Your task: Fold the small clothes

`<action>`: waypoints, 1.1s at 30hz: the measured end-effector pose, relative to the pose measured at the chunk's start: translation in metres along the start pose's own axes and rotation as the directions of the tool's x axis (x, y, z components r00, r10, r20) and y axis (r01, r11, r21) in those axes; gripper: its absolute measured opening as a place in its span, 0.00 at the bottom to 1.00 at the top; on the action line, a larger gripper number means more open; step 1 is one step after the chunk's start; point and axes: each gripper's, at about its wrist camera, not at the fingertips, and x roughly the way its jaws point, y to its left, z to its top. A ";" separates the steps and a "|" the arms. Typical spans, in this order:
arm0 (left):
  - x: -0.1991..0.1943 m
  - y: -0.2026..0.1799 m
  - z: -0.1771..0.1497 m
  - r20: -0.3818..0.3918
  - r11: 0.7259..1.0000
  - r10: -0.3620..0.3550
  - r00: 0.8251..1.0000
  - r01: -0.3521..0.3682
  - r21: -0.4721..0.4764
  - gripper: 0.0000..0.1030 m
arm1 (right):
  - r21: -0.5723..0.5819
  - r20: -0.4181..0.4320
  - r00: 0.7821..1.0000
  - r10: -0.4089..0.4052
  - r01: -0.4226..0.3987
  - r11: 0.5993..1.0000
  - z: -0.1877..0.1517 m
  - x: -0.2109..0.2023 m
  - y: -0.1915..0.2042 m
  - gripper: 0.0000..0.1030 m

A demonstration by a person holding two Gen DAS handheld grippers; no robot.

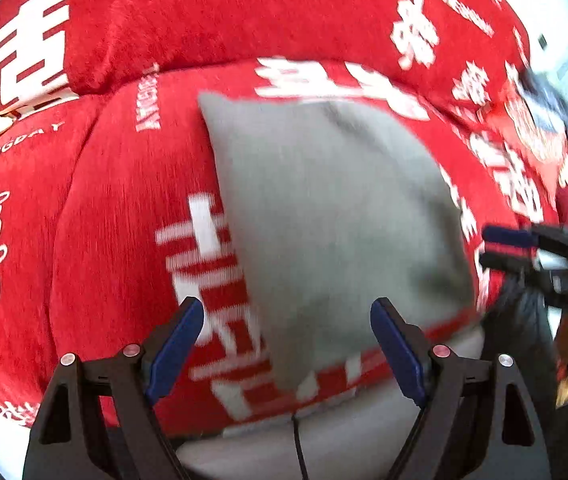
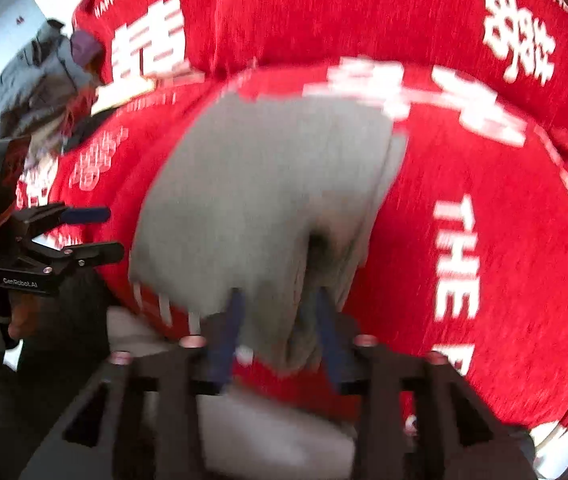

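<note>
A folded grey garment [image 1: 324, 208] lies on the red sofa cover with white characters [image 1: 123, 184]. My left gripper [image 1: 286, 320] is open and empty, its blue pads on either side of the garment's near corner, above it. In the right wrist view the garment [image 2: 251, 192] is in several layers, and my right gripper [image 2: 279, 316] is shut on its near folded edge. The right gripper also shows at the right edge of the left wrist view [image 1: 524, 248]. The left gripper shows at the left of the right wrist view [image 2: 83, 232], jaws apart. Both views are motion-blurred.
The red cover [image 2: 484, 240] drapes over the seat and backrest of a sofa, with a grey cushion edge [image 1: 324, 440] below it. A heap of grey clothes [image 2: 39, 92] lies at the far end of the sofa. A white wall is behind.
</note>
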 end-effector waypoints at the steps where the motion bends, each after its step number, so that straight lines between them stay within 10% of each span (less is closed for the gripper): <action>1: 0.006 0.003 0.011 0.003 1.000 0.008 1.000 -0.008 -0.022 0.84 | -0.003 0.020 1.000 -0.007 0.007 1.000 0.007 0.000 0.000 0.51; 8: 0.067 0.017 0.043 -0.068 0.980 0.071 0.995 -0.083 -0.182 0.99 | -0.012 -0.053 0.997 0.049 -0.050 0.999 0.041 0.056 -0.004 0.50; 12: 0.050 0.015 0.049 -0.022 0.987 0.104 0.994 -0.106 -0.121 0.99 | 0.051 -0.043 0.993 0.112 -0.109 0.993 0.047 0.052 -0.017 0.51; 18: 0.071 0.022 0.091 -0.050 0.981 0.154 0.987 -0.158 -0.113 0.99 | 0.048 0.028 0.999 0.044 -0.045 0.998 0.100 0.053 -0.031 0.51; 33: 0.106 0.017 0.115 -0.083 0.978 0.173 0.981 -0.181 -0.107 1.00 | 0.042 -0.118 0.991 -0.071 0.076 0.996 0.158 0.142 -0.056 0.66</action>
